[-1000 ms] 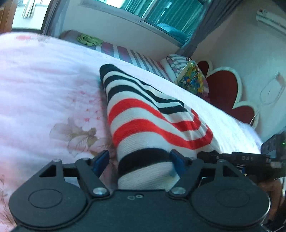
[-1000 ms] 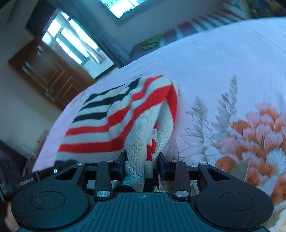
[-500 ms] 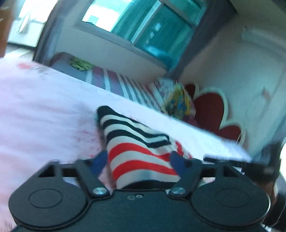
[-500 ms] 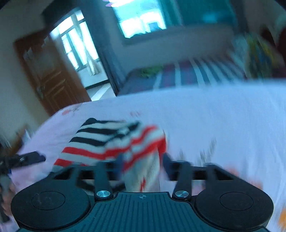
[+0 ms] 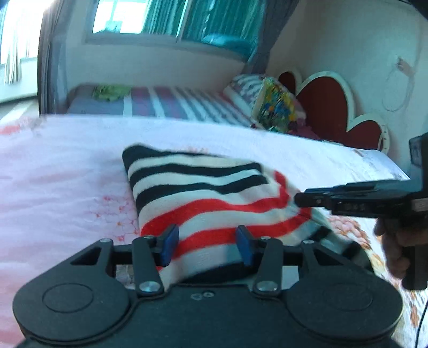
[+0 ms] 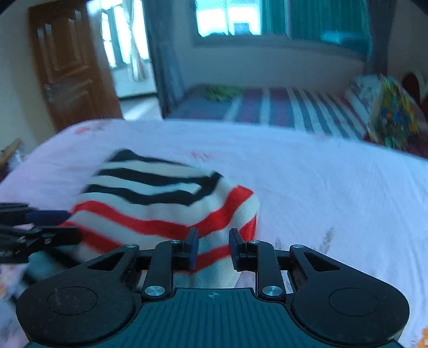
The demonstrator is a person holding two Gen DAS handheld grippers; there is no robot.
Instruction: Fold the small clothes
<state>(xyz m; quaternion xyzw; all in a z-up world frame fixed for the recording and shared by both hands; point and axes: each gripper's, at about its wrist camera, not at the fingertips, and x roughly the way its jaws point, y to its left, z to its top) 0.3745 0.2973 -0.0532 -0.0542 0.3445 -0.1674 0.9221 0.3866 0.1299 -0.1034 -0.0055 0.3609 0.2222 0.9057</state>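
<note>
**Striped knit caught at both near corners over the floral bed**

Over by the left, the wooden door (image 6: 72, 72) stands open onto a bright passage, and the pink floral bedspread (image 5: 53, 187) runs wide across the room. On it sits the striped garment (image 5: 203, 198), a small knit in black, white and red bands, its far black-striped end resting on the spread and its near red-striped end raised toward the two tools.

The left gripper (image 5: 207, 242) has the garment's near left edge between its blue pads; the jaws are closing, and the cloth bunches between them, pressed on both sides.

Further right, the right gripper (image 6: 212, 249) has the near right corner, where the red bands fold over; its jaws are also closing, clenched on a narrow pinch of the knit. In the left wrist view this gripper reaches in from the right edge, its tip touching the garment's right corner, with the person's hand (image 5: 393, 249) wrapped round its handle.

Beyond, a second bed with a striped cover (image 5: 182, 104) lies under the window (image 5: 171, 18), a colourful cushion (image 5: 275, 107) at its right end beside a red scalloped headboard (image 5: 329, 107).
</note>
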